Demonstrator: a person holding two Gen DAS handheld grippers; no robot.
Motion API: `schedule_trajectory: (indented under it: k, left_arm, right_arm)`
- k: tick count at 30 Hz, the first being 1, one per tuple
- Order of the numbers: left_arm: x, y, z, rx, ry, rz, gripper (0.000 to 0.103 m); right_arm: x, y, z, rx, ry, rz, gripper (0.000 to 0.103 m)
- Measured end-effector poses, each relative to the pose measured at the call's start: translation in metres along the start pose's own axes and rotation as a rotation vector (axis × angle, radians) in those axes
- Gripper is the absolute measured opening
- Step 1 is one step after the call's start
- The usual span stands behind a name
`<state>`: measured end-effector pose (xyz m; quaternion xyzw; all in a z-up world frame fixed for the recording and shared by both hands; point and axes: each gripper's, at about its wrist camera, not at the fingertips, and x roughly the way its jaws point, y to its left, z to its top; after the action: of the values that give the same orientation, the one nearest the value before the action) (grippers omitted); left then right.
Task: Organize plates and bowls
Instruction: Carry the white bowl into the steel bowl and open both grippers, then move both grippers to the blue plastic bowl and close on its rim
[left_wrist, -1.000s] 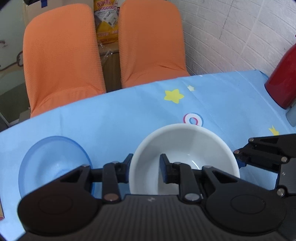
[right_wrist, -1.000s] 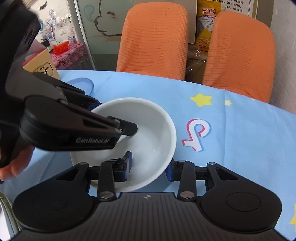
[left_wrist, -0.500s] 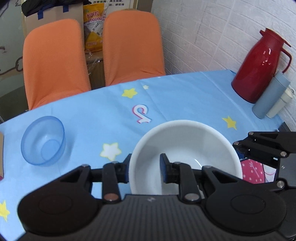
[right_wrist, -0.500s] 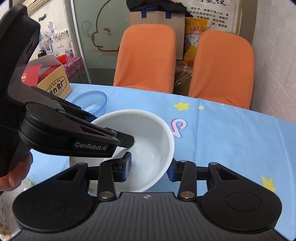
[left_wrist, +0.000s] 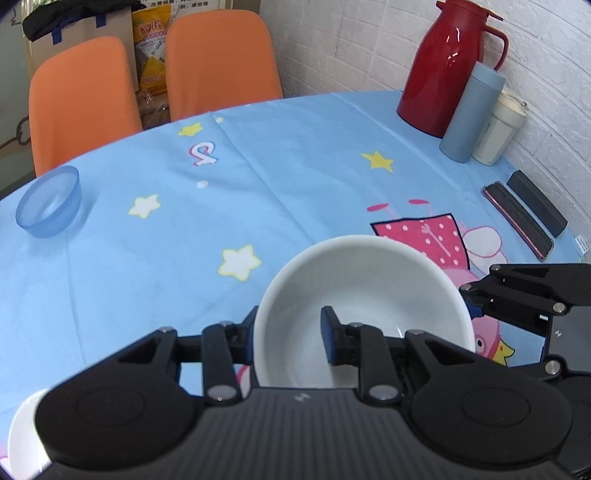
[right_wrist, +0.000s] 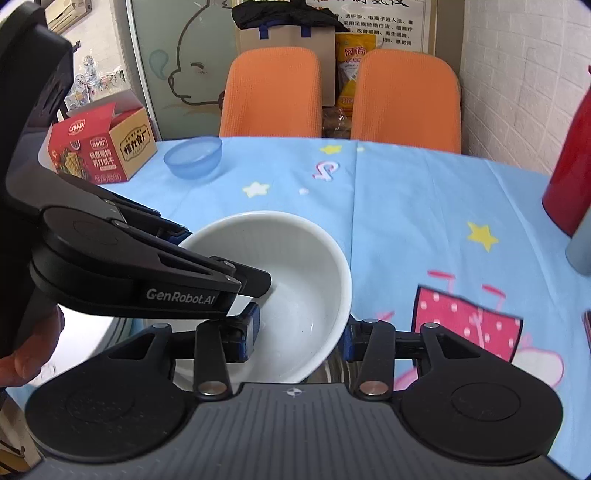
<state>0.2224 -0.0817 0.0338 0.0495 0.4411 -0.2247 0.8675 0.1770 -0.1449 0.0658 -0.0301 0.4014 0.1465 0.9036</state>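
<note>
Both grippers hold one white bowl (left_wrist: 373, 284) above the blue tablecloth. My left gripper (left_wrist: 291, 332) is shut on its near-left rim, one finger inside and one outside. My right gripper (right_wrist: 299, 334) is shut on the bowl's (right_wrist: 291, 258) near-right rim the same way. A blue translucent bowl (left_wrist: 50, 201) sits far left on the table; it also shows in the right wrist view (right_wrist: 194, 157). A white dish edge (left_wrist: 22, 443) shows at the bottom left.
A red thermos (left_wrist: 447, 66), a grey-blue flask (left_wrist: 471, 110) and a cream cup (left_wrist: 498, 129) stand at the back right. Two dark flat items (left_wrist: 524, 214) lie by the right edge. A red snack box (right_wrist: 99, 147) stands left. Two orange chairs (right_wrist: 273, 92) stand behind the table.
Both grippers have carried the white bowl back toward the near side and to the right. The blue bowl now lies farther away. The grips have not changed.
</note>
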Motion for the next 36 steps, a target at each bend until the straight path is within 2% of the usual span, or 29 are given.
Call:
schedule_trajectory:
  k: [3, 11, 13, 14, 15, 18, 22, 28, 36]
  left_arm:
    - [0.002, -0.011, -0.006, 0.046, -0.023, 0.041, 0.029]
    - [0.001, -0.021, -0.01, 0.073, -0.046, 0.036, 0.033]
    - [-0.001, -0.021, -0.01, 0.073, -0.054, 0.051, 0.044]
    - [-0.004, -0.02, -0.01, 0.071, -0.066, 0.059, 0.057]
    - [-0.006, -0.019, -0.01, 0.069, -0.076, 0.06, 0.059]
    - [-0.017, -0.016, -0.01, 0.064, -0.096, 0.053, 0.059]
    - [-0.031, -0.011, -0.01, 0.066, -0.129, 0.07, 0.06]
    - [-0.043, 0.007, -0.016, 0.038, -0.147, 0.117, 0.061]
    - [-0.062, 0.045, -0.017, 0.008, -0.182, 0.166, 0.062]
  right_arm:
    - [0.005, -0.002, -0.007, 0.02, 0.009, 0.02, 0.076]
    - [-0.003, -0.004, -0.019, 0.022, -0.002, 0.011, 0.078]
    - [-0.006, -0.006, -0.022, 0.026, -0.005, 0.003, 0.08]
    - [-0.008, -0.008, -0.025, 0.029, -0.008, 0.002, 0.081]
    - [-0.01, -0.01, -0.026, 0.036, -0.014, 0.003, 0.085]
    - [-0.015, -0.017, -0.026, 0.069, -0.036, 0.023, 0.09]
    - [-0.025, -0.021, -0.023, 0.092, -0.077, 0.012, 0.103]
    - [-0.027, -0.017, -0.016, 0.072, -0.095, 0.009, 0.103]
    - [-0.008, 0.002, 0.007, 0.035, -0.083, 0.025, 0.103]
